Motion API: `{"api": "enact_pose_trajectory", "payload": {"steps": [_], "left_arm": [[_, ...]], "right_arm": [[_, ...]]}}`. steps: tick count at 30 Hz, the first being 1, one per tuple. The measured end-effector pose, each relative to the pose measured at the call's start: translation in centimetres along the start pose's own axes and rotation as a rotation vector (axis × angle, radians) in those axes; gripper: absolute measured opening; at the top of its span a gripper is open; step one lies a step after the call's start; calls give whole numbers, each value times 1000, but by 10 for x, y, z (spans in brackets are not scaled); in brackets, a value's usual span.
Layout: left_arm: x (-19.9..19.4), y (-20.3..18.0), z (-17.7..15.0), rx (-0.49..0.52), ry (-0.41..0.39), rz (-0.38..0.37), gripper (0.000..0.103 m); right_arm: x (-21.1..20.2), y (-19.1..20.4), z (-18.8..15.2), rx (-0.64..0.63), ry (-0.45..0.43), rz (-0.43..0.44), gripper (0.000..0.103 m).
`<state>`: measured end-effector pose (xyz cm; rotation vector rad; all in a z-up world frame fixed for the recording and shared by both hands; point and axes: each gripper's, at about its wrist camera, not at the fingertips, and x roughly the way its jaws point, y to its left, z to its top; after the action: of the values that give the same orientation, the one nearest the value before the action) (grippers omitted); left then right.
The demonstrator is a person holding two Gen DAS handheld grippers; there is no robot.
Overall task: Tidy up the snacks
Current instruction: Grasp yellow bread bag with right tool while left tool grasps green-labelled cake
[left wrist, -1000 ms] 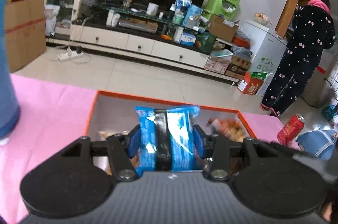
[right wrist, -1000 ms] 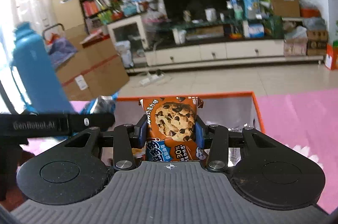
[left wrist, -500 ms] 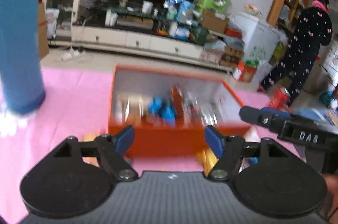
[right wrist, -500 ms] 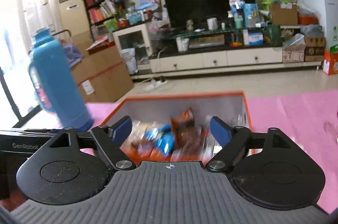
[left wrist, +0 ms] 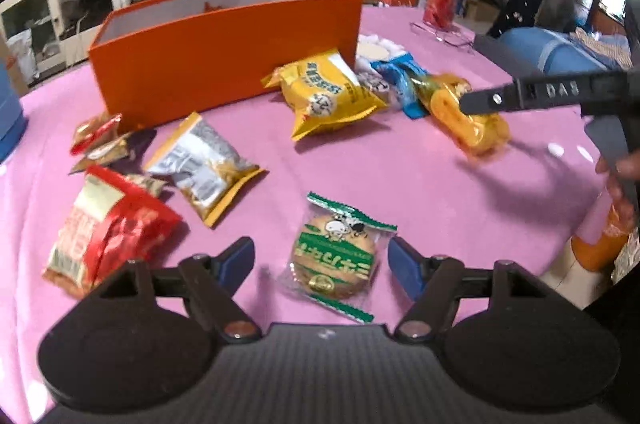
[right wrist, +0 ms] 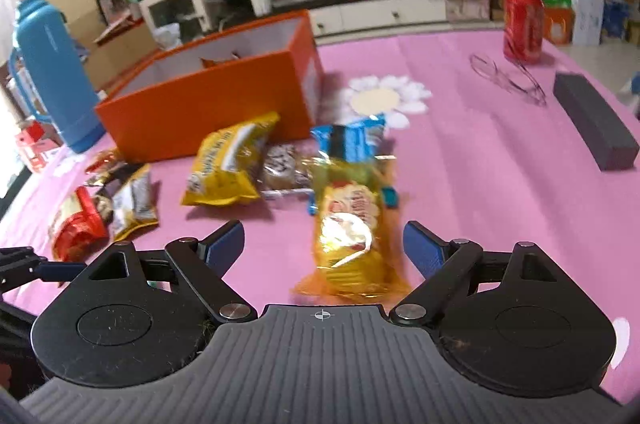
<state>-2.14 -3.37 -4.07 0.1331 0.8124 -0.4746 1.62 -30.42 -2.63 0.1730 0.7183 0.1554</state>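
Pink tablecloth point(left wrist: 400, 175), snacks scattered in front of an orange box point(left wrist: 224, 51).

Left wrist view, left to right: a red packet point(left wrist: 108, 232) at the near left edge. Beside it a white-and-gold packet point(left wrist: 204, 163). The left gripper point(left wrist: 320, 262) stands low over the cloth with its jaws apart; they have just been opening. A green-wrapped cookie point(left wrist: 336, 256) lies flat on the cloth between the blue pads point(left wrist: 236, 260), touched by neither. Farther back a yellow bag point(left wrist: 324, 91) leans near the box's right corner, with a blue wrapper point(left wrist: 404, 83) just right of it.

Right wrist view: a blue thermos point(right wrist: 48, 71) stands left of the box. The right gripper point(right wrist: 324, 248) also has its jaws wide, just opened further. A gold-orange packet point(right wrist: 352, 232) lies lengthwise on the cloth between the fingers point(right wrist: 424, 248), with clear gaps on both sides. At far right a red can point(right wrist: 522, 23) stands upright, wire glasses point(right wrist: 508, 79) lie near it, and a dark grey block point(right wrist: 596, 119) rests at the edge.
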Motion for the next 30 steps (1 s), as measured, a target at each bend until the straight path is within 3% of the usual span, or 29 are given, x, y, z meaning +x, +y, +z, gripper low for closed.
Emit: {"api": "enact_pose_trajectory", "payload": {"steps": [5,11,13,14,15,16,22,30], "left_arm": [[18,10,-1,-59,23,-29,71],[22,-1,-1,2,5,10,71],[23,-5,-2,27,-2,39,66],[22,-7,-2,37,-8,44,59],[20,-7,-2,30,-9,38,48],[19,-6,0,23,-3,50,48],[2,10,4,-77,-11,73,48],[-41,44,47,-201,-144,44,48]], "right_arm": [[21,5,1,-44,34,-23,77],[47,9,2,-77,83,-87,72],[53,7,0,-78,112,-97,62],[53,9,-1,-98,107,-106,60],[52,10,-2,-119,105,-120,38],[50,12,-2,-135,99,-127,21],[13,14,1,-79,30,-30,20],[-5,36,23,-32,-51,128,20]]}}
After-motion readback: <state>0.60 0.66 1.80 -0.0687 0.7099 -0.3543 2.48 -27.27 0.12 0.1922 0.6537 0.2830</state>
